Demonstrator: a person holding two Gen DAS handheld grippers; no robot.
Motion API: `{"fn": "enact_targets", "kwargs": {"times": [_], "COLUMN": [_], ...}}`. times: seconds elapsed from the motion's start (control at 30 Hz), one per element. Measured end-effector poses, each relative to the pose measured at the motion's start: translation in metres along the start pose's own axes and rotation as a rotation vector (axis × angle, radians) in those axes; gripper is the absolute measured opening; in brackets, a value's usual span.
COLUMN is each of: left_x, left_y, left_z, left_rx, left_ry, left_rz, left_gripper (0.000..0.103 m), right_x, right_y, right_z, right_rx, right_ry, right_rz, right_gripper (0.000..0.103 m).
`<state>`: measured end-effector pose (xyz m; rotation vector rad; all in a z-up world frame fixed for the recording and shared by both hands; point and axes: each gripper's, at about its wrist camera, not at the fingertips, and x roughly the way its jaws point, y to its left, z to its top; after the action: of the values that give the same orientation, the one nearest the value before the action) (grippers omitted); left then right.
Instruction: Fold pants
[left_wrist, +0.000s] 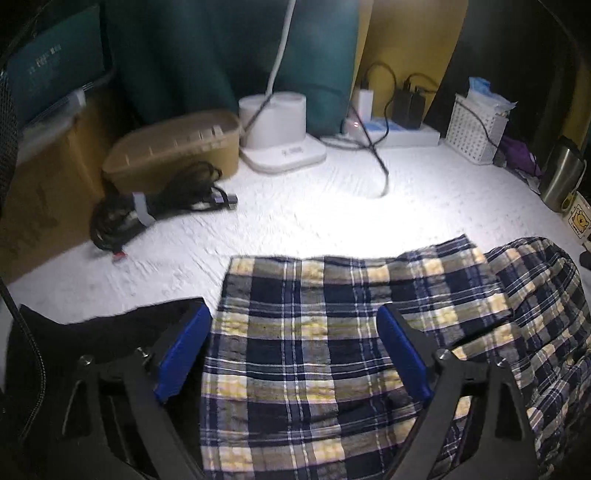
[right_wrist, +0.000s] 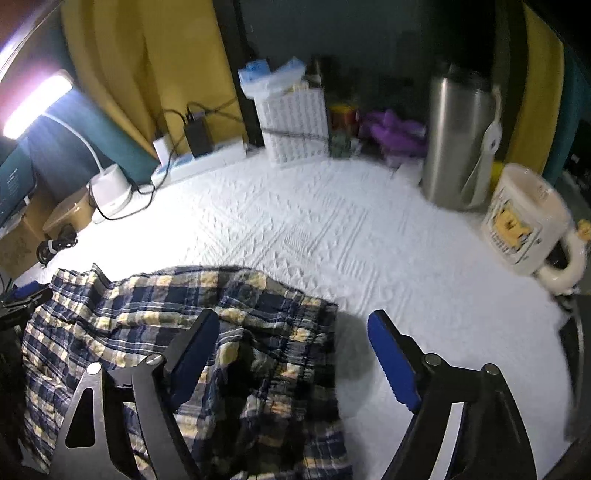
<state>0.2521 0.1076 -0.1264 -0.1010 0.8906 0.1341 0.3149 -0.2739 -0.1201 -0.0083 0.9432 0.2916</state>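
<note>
Navy, yellow and white plaid pants (left_wrist: 295, 332) lie crumpled on a white quilted surface (left_wrist: 332, 206). In the left wrist view my left gripper (left_wrist: 293, 314) hangs over their left end. Its blue pads (left_wrist: 184, 350) stand wide apart with the cloth below and between them, and nothing is gripped. The right wrist view has the pants (right_wrist: 129, 317) at the lower left, bunched and wrinkled. There my right gripper (right_wrist: 293, 319) is open over their right edge. One of its fingers (right_wrist: 195, 350) is above the cloth and the other is above bare quilt.
At the back stand a beige box (left_wrist: 173, 151), a black cable bundle (left_wrist: 155, 210), a white lamp base (left_wrist: 277, 125), a power strip (left_wrist: 402, 136) and a white basket (left_wrist: 474, 129). A steel flask (right_wrist: 458, 140) and a mug (right_wrist: 528, 221) stand at the right.
</note>
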Motion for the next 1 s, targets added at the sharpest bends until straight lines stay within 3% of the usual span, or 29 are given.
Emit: {"fn": "enact_targets", "kwargs": {"times": [0.13,0.2,0.27,0.33,0.4,0.43,0.5,0.6,0.7,1.0], "left_x": [0.011,0.017,0.019,0.019,0.019,0.018,0.016,0.014,0.010,0.000], "left_y": [0.000,0.000,-0.004,-0.006,-0.009,-0.011,-0.013,-0.016,-0.019,-0.035], "left_z": [0.000,-0.001,0.000,-0.001,-0.001,-0.001,-0.001,0.000,0.002,0.033], "left_rx": [0.003,0.009,0.025,0.040,0.056,0.062,0.077,0.076,0.066,0.066], "left_ry": [0.045,0.076,0.081,0.081,0.075,0.070,0.066,0.073,0.054,-0.033], "left_rz": [-0.042,-0.054,-0.048,-0.036,-0.019,-0.008,-0.022,-0.049,-0.048,-0.080], "left_gripper": [0.088,0.084,0.083,0.078,0.059,0.055,0.027,0.007,0.001,0.000], "right_x": [0.022,0.033,0.035,0.035,0.035,0.034,0.031,0.022,0.012,-0.009], "right_y": [-0.004,-0.007,-0.004,-0.001,0.001,0.001,0.001,0.001,-0.008,-0.041], "right_z": [-0.003,-0.006,-0.007,-0.008,-0.010,-0.011,-0.012,-0.011,-0.007,0.010], "right_rx": [0.033,0.049,0.038,0.018,0.008,0.002,-0.012,-0.040,-0.038,0.002], "right_ry": [0.052,0.080,0.066,0.060,0.046,0.042,0.022,-0.028,-0.072,-0.157], "right_rz": [0.038,0.047,0.040,0.030,0.005,0.004,-0.015,-0.072,-0.127,-0.203], "right_gripper": [0.075,0.064,0.062,0.037,0.026,0.025,0.023,0.022,0.021,0.021]}}
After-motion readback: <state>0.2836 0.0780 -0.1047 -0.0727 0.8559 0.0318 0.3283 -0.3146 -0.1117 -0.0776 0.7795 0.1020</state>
